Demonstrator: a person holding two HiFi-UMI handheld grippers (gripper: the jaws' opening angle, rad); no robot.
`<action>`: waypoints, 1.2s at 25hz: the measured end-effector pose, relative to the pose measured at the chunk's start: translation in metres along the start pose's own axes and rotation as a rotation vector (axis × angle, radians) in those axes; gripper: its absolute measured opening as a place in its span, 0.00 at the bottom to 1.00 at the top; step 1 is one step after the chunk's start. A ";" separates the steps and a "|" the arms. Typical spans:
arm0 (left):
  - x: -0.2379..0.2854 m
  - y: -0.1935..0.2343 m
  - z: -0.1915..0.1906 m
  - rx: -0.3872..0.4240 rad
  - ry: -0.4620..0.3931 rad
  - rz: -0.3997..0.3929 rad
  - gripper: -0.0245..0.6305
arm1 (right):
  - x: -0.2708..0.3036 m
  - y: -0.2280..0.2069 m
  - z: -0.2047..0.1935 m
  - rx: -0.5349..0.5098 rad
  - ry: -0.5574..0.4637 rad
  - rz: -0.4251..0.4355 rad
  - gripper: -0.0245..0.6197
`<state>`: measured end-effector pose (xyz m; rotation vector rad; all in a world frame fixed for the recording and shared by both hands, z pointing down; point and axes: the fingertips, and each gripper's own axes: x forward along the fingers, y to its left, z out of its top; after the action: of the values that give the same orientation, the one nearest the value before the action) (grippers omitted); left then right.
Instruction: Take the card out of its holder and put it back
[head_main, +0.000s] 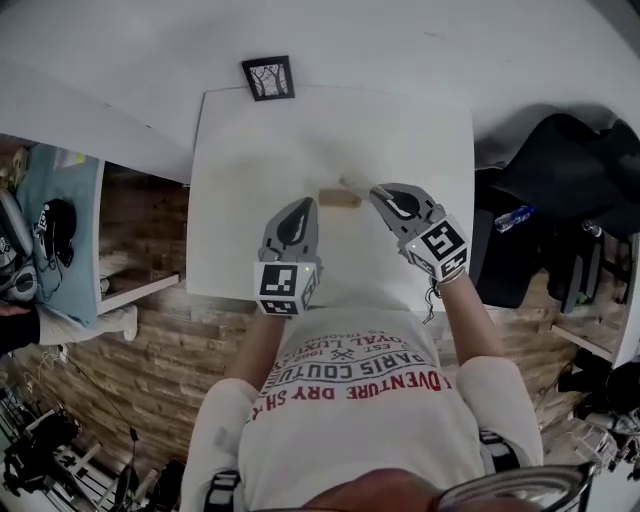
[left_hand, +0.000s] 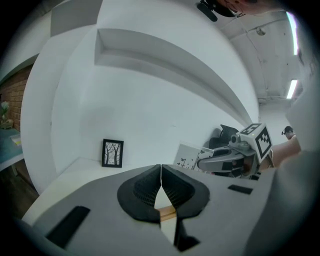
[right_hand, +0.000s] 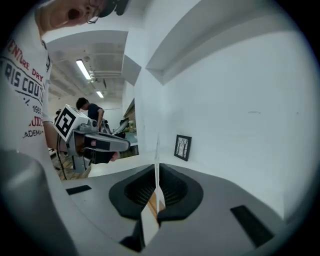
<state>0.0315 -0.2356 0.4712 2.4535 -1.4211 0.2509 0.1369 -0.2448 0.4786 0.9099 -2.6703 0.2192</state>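
Right gripper (right_hand: 156, 170) is clenched on the card (left_hand: 191, 154), holding it edge-on just above the wooden holder (head_main: 340, 198) mid-counter (head_main: 230, 180). Left gripper (left_hand: 161, 172) is closed and looks empty. Card is likely light, thin and bendy, so pinch it near an edge and keep it straight for the slot.

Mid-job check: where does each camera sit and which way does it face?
Head view: on the head, looking down at the table; shirt, forearms, left gripper and right gripper show.
Left gripper view: on the left gripper, facing the wall; own shut jaws, right gripper with card.
Right gripper view: on the right gripper, facing the wall; own jaws on card, left gripper.
Shared: picture in all three.
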 end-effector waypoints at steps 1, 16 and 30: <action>-0.003 -0.001 0.003 0.004 -0.009 -0.004 0.07 | -0.005 0.001 -0.003 0.017 0.000 -0.035 0.09; -0.039 -0.008 0.013 0.068 -0.052 -0.025 0.07 | -0.052 0.018 -0.022 0.148 -0.031 -0.436 0.09; -0.047 -0.009 0.015 0.059 -0.066 -0.040 0.07 | -0.052 0.026 -0.016 0.180 -0.074 -0.472 0.09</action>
<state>0.0154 -0.1980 0.4415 2.5575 -1.4080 0.2074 0.1639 -0.1908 0.4753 1.5955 -2.4355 0.3217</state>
